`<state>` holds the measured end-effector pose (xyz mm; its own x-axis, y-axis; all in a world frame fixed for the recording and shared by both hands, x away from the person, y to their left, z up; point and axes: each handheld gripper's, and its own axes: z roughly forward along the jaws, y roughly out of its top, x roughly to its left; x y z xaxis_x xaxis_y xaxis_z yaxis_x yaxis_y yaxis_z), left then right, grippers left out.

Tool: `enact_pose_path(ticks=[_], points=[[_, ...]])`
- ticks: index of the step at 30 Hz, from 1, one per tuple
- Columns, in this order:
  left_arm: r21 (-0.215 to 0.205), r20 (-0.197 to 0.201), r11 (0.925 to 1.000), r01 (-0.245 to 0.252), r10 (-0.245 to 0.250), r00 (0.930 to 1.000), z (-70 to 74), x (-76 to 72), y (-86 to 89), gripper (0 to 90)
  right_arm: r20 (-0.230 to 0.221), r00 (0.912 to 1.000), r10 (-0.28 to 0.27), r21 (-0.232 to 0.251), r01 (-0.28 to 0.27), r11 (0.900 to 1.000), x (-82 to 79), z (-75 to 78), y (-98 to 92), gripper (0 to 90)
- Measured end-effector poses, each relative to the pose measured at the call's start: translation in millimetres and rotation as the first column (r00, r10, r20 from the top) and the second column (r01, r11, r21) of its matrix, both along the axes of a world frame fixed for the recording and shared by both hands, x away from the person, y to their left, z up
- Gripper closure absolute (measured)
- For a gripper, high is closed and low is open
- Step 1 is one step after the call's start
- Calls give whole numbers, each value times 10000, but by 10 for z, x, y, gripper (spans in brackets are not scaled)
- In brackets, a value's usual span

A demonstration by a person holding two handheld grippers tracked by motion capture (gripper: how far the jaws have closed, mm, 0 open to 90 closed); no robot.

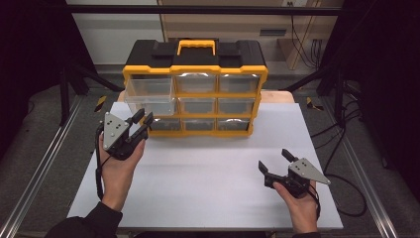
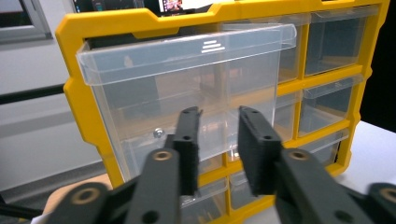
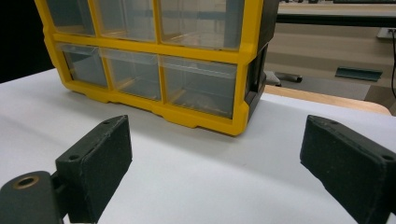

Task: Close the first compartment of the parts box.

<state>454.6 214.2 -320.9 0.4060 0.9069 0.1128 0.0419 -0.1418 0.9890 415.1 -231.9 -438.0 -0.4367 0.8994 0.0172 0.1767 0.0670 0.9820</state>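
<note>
A yellow and black organizer [image 1: 195,89] with clear drawers stands at the back of the white table [image 1: 208,163]. Its top-left drawer [image 1: 148,94] is pulled out toward me. In the left gripper view this drawer [image 2: 187,79] is close ahead, with a small metal screw [image 2: 159,133] inside it. My left gripper [image 1: 142,119] is raised just before the drawer's lower front, and its jaws [image 2: 219,114] stand a little apart with nothing between them. My right gripper [image 1: 274,159] rests low at the table's right, wide open and empty [image 3: 215,130], facing the organizer's [image 3: 154,46] lower right corner.
The white table runs wide between the two hands and in front of the organizer. A wooden board edge [image 3: 327,100] shows behind the organizer. Black cables [image 1: 341,148] lie on the floor to the right, and metal rails [image 1: 34,178] run along the left.
</note>
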Motion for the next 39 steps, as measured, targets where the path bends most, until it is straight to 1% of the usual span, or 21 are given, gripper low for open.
enact_pose_path(ticks=[3,8,10,12,15,19,28,30,36,39], points=[[-134,-90,9998,-113,112,9999,-4,16,1,764,-5,10000,4,10,-4,10000,-2,0,1,93],[-150,-146,9997,-177,175,9997,-2,38,-9,836,-6,10000,58,34,-58,10000,-3,1,1,96],[-327,-264,9993,-167,158,9995,-1,54,-17,858,8,10000,53,20,-53,10000,-1,1,2,96],[-398,-327,9990,-188,175,9993,-1,69,-23,869,19,10000,66,2,-66,10000,1,0,-1,95],[-369,-311,9989,-299,288,9991,6,88,-29,882,17,10000,75,7,-75,10000,2,0,-1,94],[-398,-407,9987,-311,295,9987,4,118,-42,891,20,10000,77,-2,-77,10000,2,0,-2,92],[-363,-487,9986,-372,354,9982,6,167,-75,895,-11,9999,160,-27,-160,9999,4,0,-3,82],[-448,-533,9983,-378,354,9980,11,187,-77,895,-6,9999,142,-1,-142,9999,3,0,-3,81],[-415,-629,9981,-463,436,9971,27,264,-83,896,-16,9999,147,50,-147,9999,3,2,-2,78],[-504,-699,9976,-466,430,9966,28,304,-82,896,-35,9998,173,57,-173,9998,3,3,-5,74]])
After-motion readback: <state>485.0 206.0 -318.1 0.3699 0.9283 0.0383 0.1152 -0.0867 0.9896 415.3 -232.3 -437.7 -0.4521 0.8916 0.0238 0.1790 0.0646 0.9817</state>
